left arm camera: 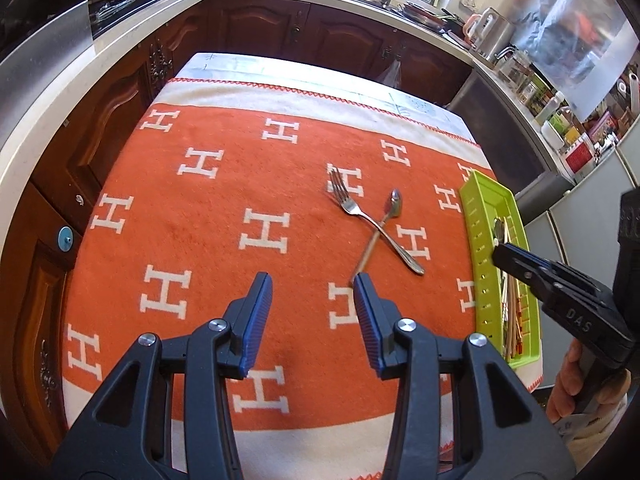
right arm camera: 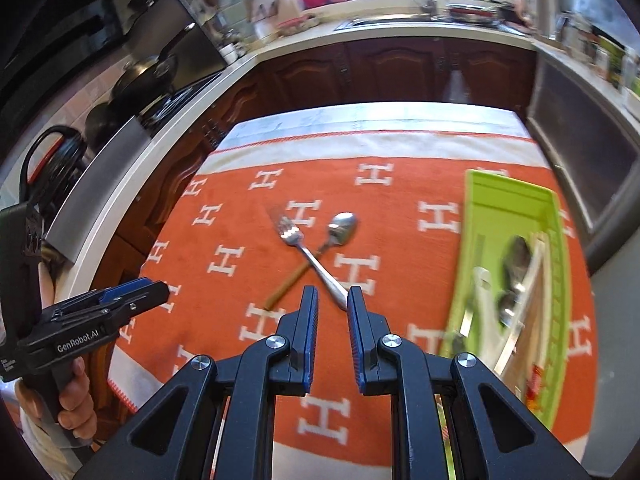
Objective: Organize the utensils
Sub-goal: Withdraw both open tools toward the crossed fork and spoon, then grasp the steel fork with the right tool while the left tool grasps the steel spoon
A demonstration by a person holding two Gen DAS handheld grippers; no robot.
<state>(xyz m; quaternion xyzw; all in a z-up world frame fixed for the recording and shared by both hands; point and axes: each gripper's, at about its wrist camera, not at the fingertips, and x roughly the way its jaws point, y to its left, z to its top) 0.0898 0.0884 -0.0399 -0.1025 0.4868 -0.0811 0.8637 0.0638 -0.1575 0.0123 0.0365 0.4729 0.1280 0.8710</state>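
A steel fork [left arm camera: 352, 206] and a spoon with a wooden handle [left arm camera: 391, 207] lie crossed on the orange cloth. A green tray [left arm camera: 480, 184] at the cloth's right edge holds spoons and chopsticks. My left gripper [left arm camera: 314, 286] hovers open on the near side of the crossed pair, with nothing between its fingers. The right gripper [left arm camera: 500, 251] hangs over the tray's inner rim. In the right wrist view, the right gripper [right arm camera: 333, 298] shows a narrow empty gap above the fork [right arm camera: 296, 240] handle's end. The spoon [right arm camera: 342, 226] and tray [right arm camera: 508, 188] lie beyond, and the left gripper [right arm camera: 158, 290] is at the left.
The orange cloth [left arm camera: 224, 184] with white H marks covers a small table. Dark wooden cabinets [left arm camera: 260, 24] and a pale counter wrap around the far and left sides. A hand [right arm camera: 76, 396] grips the left tool's handle. A sink [right arm camera: 384, 22] sits on the far counter.
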